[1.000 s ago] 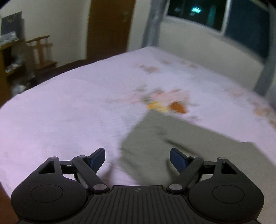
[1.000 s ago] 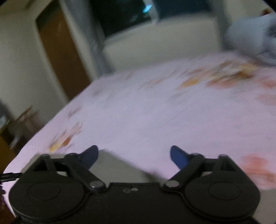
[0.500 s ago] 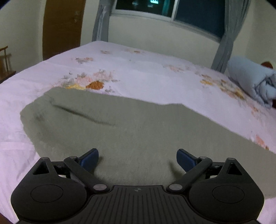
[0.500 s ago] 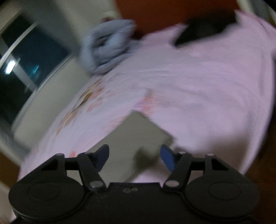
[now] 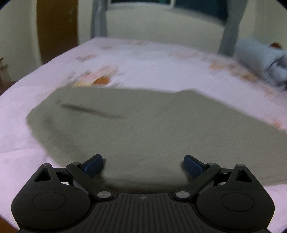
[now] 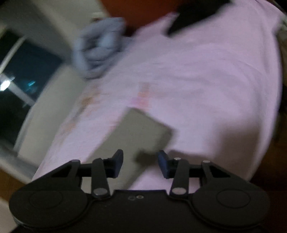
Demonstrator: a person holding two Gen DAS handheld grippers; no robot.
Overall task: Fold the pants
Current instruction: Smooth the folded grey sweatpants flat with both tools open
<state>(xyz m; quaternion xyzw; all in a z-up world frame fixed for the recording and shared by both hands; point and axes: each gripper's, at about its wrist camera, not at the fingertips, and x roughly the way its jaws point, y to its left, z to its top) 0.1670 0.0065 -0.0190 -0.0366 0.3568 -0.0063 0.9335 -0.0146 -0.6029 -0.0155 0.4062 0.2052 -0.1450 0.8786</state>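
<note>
Grey-green pants (image 5: 143, 125) lie flat on a pink flowered bed sheet (image 5: 53, 75), waist end at the left with a dark pocket slit. My left gripper (image 5: 143, 164) is open and empty, low over the near edge of the pants. In the right wrist view the leg end of the pants (image 6: 140, 129) lies on the sheet (image 6: 206, 75). My right gripper (image 6: 140, 164) is open and empty, just above that leg end near its corner. Both views are blurred.
A rolled blue-grey blanket (image 5: 260, 61) lies at the far right of the bed, also in the right wrist view (image 6: 96, 48). A dark object (image 6: 195, 12) lies at the bed's far end. A brown door (image 5: 57, 32), curtains and a dark window stand behind.
The left gripper has moved slightly closer over the pants. The right gripper has narrowed its opening and drawn nearer the leg end; the view stayed on that end.
</note>
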